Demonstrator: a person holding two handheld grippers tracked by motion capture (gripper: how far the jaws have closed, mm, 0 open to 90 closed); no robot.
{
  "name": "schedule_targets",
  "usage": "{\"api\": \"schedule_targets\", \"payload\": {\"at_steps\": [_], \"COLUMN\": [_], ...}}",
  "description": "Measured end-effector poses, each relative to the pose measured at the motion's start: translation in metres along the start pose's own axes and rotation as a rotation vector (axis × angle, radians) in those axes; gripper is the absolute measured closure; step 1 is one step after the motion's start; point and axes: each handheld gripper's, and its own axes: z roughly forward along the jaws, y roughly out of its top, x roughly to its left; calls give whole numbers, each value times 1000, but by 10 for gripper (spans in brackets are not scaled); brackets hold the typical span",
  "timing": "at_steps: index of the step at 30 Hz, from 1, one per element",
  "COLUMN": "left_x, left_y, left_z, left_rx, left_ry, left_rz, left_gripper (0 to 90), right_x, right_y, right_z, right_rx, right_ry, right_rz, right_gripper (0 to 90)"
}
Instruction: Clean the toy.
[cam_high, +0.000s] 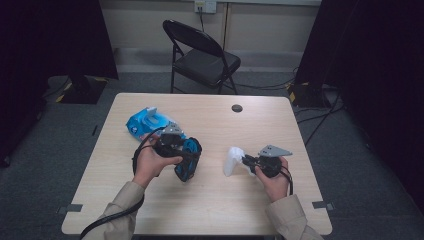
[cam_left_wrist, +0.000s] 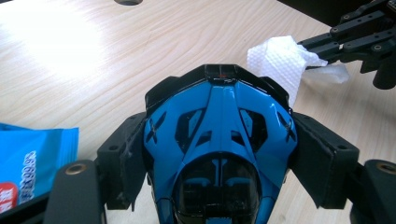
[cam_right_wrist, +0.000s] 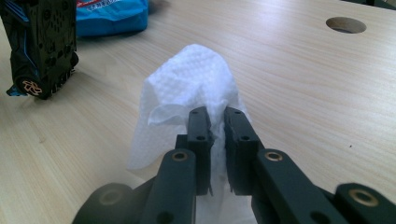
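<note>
A glossy blue and black toy car (cam_left_wrist: 219, 140) is clamped between the jaws of my left gripper (cam_high: 186, 152), which is shut on its sides; the high view shows the toy car (cam_high: 188, 159) held left of the table's middle. In the right gripper view the toy car (cam_right_wrist: 42, 46) stands at the far left, its underside showing. My right gripper (cam_right_wrist: 217, 121) is shut on a crumpled white wipe (cam_right_wrist: 191, 93), whose free end rests on the table. The wipe (cam_high: 233, 160) hangs to the right of the car, a short gap apart. The wipe (cam_left_wrist: 280, 63) and my right gripper's fingers (cam_left_wrist: 355, 39) also appear in the left gripper view.
A blue pack of wet wipes (cam_high: 147, 122) with its flap up lies behind the left hand on the wooden table (cam_high: 210, 200). A round cable hole (cam_high: 237, 108) sits near the far edge. A black folding chair (cam_high: 202, 55) stands beyond the table.
</note>
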Motion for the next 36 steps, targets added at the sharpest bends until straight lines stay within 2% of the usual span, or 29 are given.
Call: {"api": "schedule_targets", "payload": {"at_steps": [6,12,16,20,25,28,36], "left_x": [-2,-2,-3,-2,-1,1,0], "left_y": [3,1,3,3,5,5,4], "left_z": [10,21,29,39,50,58,75], "left_rx": [8,-9,16,21,44,51,87], "left_ry": [5,-1,-1,-2,4,0,11], "left_rz": [21,14,19,16,9,1,8], "left_gripper": [263,263,263,263,262,262,262], "right_x": [0,0,-1,-2,-3,-5,-8], "right_y": [-2,-4,-4,-5,-7,-9,-11], "right_z": [2,6,8,9,10,9,7], "right_rx": [2,15,15,14,14,10,4], "right_ry": [-9,-16,-23,-28,-31,-36,-46], "right_rz": [4,-1,3,6,13,30,39], "right_gripper": [815,794,775,764,723,651,614]}}
